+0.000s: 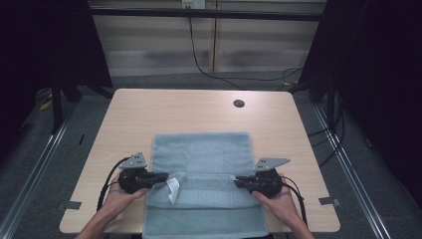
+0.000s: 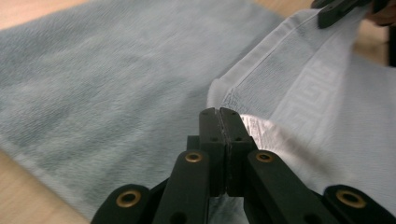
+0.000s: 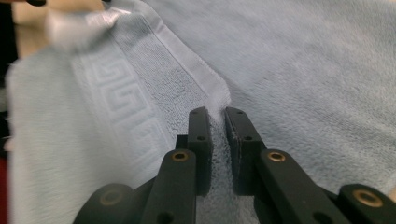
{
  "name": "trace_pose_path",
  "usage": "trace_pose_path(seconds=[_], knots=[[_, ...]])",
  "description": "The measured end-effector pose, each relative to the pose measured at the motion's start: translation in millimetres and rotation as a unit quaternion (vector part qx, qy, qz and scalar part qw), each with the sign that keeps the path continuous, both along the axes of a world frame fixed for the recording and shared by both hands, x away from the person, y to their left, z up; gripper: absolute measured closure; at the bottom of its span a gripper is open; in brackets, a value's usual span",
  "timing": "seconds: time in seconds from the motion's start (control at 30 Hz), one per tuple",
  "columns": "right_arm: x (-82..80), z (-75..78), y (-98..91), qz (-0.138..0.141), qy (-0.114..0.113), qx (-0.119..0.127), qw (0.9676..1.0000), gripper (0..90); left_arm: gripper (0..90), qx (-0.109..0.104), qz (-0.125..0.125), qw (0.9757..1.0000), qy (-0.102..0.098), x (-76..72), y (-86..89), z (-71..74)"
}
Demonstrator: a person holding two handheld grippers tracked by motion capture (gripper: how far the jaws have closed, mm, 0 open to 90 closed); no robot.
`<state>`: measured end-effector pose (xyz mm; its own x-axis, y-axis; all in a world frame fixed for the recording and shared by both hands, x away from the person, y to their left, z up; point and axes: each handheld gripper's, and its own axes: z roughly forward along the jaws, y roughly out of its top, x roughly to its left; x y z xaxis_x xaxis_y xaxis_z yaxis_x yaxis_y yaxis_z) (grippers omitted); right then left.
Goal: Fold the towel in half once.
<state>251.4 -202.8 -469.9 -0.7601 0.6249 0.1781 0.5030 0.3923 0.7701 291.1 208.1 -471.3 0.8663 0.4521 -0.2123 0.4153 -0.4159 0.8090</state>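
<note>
We see a pale wooden bench (image 1: 199, 112) with rounded corners, bare apart from one thing; it carries a large light blue-grey terry towel (image 1: 201, 149) that lies flat across its near half and hangs over the near edge, where the high view cuts it off. A fold of the towel, its woven border band (image 3: 121, 112) with a raised key pattern, is drawn up from the near part and stretched level between our two hands. Our left tongs (image 1: 164, 176) are pressed together on the left end of this fold; in the left gripper view (image 2: 219, 114) the two black jaws meet with only the thin hem caught between them. Our right tongs (image 1: 240, 179) grip the right end; in the right gripper view (image 3: 217, 116) the jaws stand narrow, with a slim gap packed with towel cloth. A small white care label (image 1: 172, 189) dangles from the fold just beside the left tongs. A small dark round cable hole (image 1: 239, 103) sits in the bench top near the far right corner, well apart from the towel. Beyond the bench a black cable (image 1: 199, 59) trails down a pale wall panel to the grey floor. Both sides of the room are too dark to make out. Nothing stands between the tongs and the towel.
</note>
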Motion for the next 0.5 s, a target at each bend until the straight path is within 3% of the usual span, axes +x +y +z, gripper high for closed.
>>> trace_pose_path(seconds=[0.17, 0.2, 0.27, 0.4, 0.5], knots=[[-21.3, 9.3, -1.7, 0.012, -0.008, 0.013, 0.9998, 79.7, 89.1, -0.024, -0.013, 0.9996, -0.004, -15.9, 4.4, 8.8], [-35.4, 10.0, -1.6, 0.017, -0.009, 0.016, 0.9997, 79.3, 89.1, -0.033, -0.025, 0.9991, -0.006, -25.9, 7.9, 12.7], [-40.1, 10.1, -1.8, 0.02, -0.009, 0.019, 0.9996, 78.6, 89.0, -0.036, -0.027, 0.999, -0.005, -31.8, 9.7, 14.0], [-69.6, 15.7, -8.6, 0.02, -0.014, 0.021, 0.9995, 72.9, 88.8, -0.045, -0.044, 0.998, 0.002, -55.9, 18.0, 11.5], [-75.8, 18.9, -15.8, 0.007, -0.017, 0.029, 0.9994, 67.7, 88.7, -0.048, -0.054, 0.9974, 0.005, -65.4, 20.0, 12.4]])
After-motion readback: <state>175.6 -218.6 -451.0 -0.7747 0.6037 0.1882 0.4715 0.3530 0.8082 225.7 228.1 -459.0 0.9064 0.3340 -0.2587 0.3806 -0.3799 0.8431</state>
